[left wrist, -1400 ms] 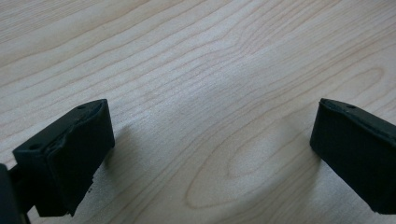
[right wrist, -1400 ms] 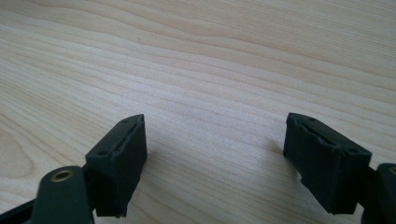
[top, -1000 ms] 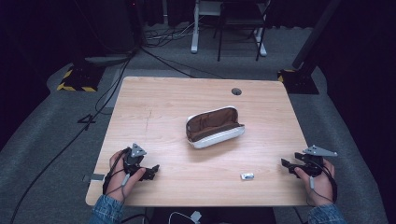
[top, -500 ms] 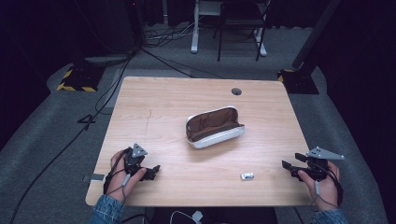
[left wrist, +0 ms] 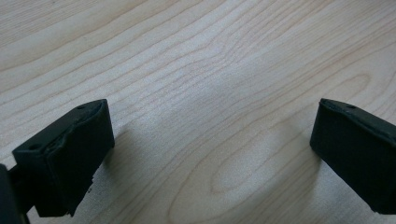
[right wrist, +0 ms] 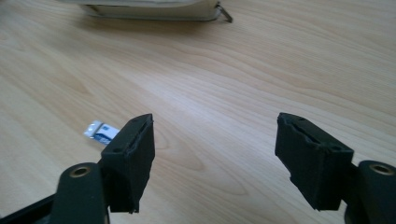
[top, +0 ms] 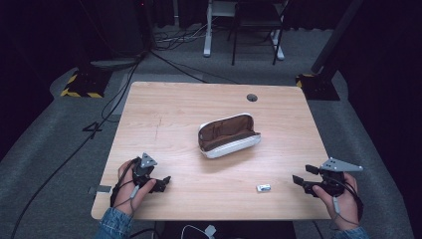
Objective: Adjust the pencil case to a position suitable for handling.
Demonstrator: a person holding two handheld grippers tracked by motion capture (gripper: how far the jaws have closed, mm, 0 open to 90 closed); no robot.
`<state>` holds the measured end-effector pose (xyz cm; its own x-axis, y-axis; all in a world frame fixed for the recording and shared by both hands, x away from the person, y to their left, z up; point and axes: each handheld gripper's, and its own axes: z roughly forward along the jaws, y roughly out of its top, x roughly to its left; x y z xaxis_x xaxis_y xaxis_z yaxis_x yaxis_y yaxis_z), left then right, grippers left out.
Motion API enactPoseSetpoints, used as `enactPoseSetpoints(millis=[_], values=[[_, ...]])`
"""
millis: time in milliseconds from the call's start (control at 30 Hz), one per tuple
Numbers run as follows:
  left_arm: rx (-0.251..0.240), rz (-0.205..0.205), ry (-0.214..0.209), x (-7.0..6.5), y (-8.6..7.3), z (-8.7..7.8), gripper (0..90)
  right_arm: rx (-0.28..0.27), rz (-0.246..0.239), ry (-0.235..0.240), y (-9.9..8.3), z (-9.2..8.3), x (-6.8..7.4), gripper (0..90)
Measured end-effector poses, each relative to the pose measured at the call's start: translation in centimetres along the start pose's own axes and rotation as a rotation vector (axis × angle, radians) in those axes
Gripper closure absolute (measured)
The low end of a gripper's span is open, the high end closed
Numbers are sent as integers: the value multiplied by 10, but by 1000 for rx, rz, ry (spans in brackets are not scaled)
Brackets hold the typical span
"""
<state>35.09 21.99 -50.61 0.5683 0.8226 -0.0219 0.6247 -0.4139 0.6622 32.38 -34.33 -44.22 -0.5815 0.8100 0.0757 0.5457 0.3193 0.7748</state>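
Wooden table (top: 164, 114) with an open pouch (top: 228, 135) at its centre and a small white item (top: 263, 187), possibly a wrapped eraser, near the front edge. Left gripper (top: 160, 182) rests at the near left, jaws wide and empty. Right gripper (top: 300, 180), jaws likewise wide, has drifted slightly rightward off the table edge over the last second; no grasp has begun.
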Motion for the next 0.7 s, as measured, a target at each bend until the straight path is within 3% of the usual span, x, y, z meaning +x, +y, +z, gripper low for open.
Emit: enactPoseSetpoints(millis=[367,700], values=[[1,4,-4,0,1,1,1,9,-49,78,7,7,22,282],[-1,6,-3,0,1,1,2,23,-84,138,5,24,37,257]])
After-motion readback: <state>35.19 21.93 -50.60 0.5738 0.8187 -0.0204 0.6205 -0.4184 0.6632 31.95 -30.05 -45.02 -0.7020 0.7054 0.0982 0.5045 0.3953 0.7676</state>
